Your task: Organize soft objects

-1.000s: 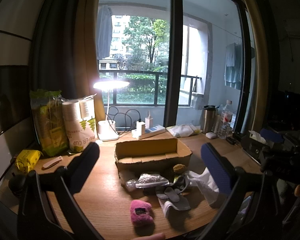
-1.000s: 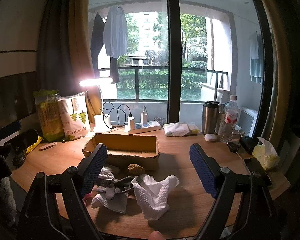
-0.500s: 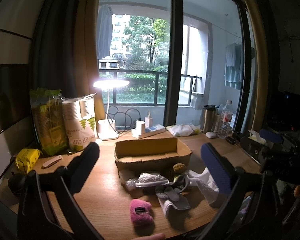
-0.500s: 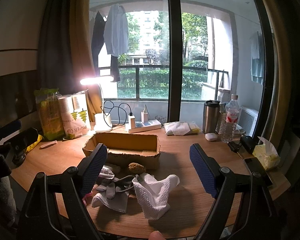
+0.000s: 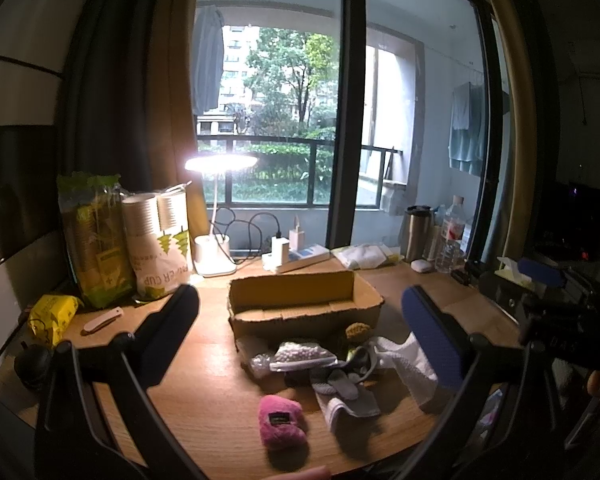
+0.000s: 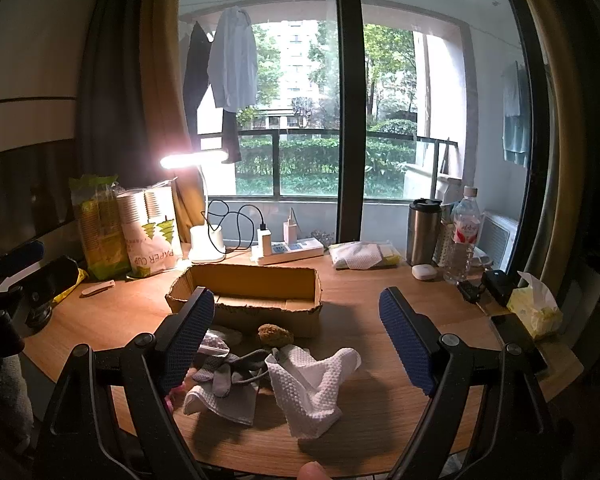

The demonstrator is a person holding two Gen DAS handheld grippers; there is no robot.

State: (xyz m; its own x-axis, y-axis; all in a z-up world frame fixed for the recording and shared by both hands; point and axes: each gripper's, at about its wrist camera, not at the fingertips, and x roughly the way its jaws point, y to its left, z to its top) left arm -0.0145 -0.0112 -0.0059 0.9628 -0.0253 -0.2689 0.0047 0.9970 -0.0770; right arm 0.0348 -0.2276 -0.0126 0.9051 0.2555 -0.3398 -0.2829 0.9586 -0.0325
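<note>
An empty shallow cardboard box [image 5: 304, 304] [image 6: 248, 296] sits mid-table. In front of it lies a heap of soft things: a pink plush piece [image 5: 281, 422], a grey glove [image 5: 346, 394] [image 6: 224, 376], a white waffle cloth [image 5: 414, 366] [image 6: 312, 384], a clear bag of white beads [image 5: 302, 354] and a brownish sponge [image 6: 275, 334] [image 5: 356, 330]. My left gripper [image 5: 300, 336] hangs open above the heap, holding nothing. My right gripper [image 6: 296, 344] is open too, over the glove and cloth.
A lit desk lamp [image 5: 216, 208], a paper-cup pack [image 5: 158, 240] and a green bag [image 5: 94, 240] stand back left. A power strip [image 6: 288, 250], steel tumbler [image 6: 422, 232], water bottle [image 6: 464, 236] and tissue pack [image 6: 534, 306] line the back and right.
Both grippers stay open and almost still; the views shift only slightly. Nothing on the table has moved.
</note>
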